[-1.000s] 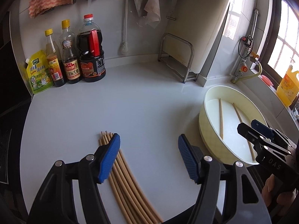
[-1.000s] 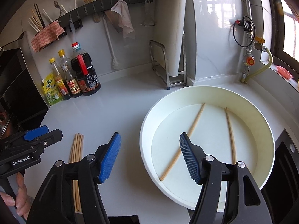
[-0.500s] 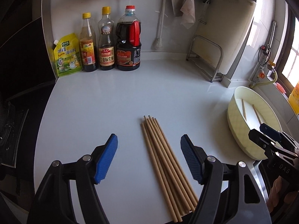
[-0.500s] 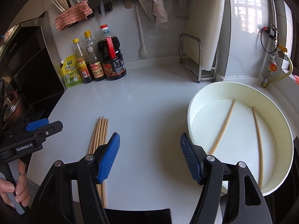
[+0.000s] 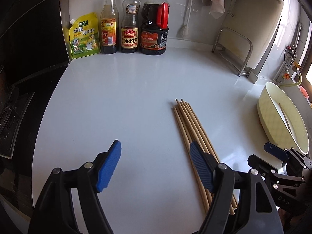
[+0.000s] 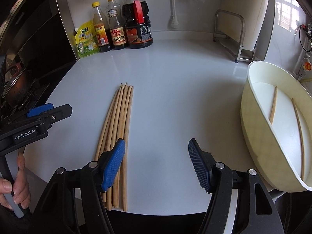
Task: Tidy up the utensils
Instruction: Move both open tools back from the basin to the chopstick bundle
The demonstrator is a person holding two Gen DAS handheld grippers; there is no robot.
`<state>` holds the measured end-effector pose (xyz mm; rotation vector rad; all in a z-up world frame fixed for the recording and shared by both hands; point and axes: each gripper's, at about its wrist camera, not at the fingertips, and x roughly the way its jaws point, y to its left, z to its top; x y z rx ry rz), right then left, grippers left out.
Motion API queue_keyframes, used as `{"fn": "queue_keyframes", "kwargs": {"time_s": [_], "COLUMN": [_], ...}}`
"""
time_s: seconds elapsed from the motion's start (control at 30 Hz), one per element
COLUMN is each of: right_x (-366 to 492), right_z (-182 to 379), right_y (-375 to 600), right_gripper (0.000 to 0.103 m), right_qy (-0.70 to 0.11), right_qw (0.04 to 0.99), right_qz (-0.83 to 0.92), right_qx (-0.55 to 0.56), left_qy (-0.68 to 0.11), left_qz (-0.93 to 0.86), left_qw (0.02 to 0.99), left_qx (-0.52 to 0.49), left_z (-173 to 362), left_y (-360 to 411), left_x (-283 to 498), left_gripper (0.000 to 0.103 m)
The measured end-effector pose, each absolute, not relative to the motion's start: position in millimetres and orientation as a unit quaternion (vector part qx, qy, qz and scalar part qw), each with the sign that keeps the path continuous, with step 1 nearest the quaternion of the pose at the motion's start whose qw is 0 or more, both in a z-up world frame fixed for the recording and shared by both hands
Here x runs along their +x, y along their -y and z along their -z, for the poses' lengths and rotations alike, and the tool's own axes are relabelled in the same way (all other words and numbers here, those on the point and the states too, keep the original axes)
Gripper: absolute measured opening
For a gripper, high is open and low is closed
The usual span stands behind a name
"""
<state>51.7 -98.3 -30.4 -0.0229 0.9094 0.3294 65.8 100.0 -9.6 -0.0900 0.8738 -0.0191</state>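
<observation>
Reads "GenRobot.AI" on the left hand-held gripper (image 6: 48, 112) at frame left; "DAS" on the right hand-held gripper (image 5: 273, 152), lower right; "金标生抽" on middle bottle (image 5: 130, 25).

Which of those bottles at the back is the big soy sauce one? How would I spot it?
Find the white countertop and follow it to the back wall, where a yellow pouch and three bottles stand in a row. The big soy sauce bottle is rightmost: widest, darkest, red-capped, and the only one with a red handle.

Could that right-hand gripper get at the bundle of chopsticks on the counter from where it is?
Probably yes. The right gripper is open and empty, the chopstick bundle lies flat just beside its left finger, and nothing stands between them on the counter.
</observation>
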Motion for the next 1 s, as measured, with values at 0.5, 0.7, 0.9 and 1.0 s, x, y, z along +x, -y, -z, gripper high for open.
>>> {"fn": "queue_keyframes", "kwargs": {"time_s": [0.5,0.7,0.9,1.0], "right_x": [63,64,65,65], "right_z": [56,58,59,59], "right_y": [81,79,76,76], "right_gripper": [0.065,0.065,0.064,0.064], "right_qy": [-0.464,-0.465,-0.467,-0.469], "right_qw": [0.87,0.868,0.866,0.865], "right_qz": [-0.166,-0.168,-0.173,-0.175], "right_qx": [-0.027,-0.033,-0.041,-0.041], "left_qy": [-0.442,-0.445,-0.447,-0.448], "left_qz": [0.0,0.001,0.004,0.005], "left_qw": [0.896,0.894,0.893,0.893], "left_qx": [-0.044,-0.045,-0.042,-0.041], "left_z": [33,35,35,35], "left_y": [-105,-105,-102,-102], "left_x": [61,62,60,58], "left_gripper": [0.075,0.075,0.076,0.076]}}
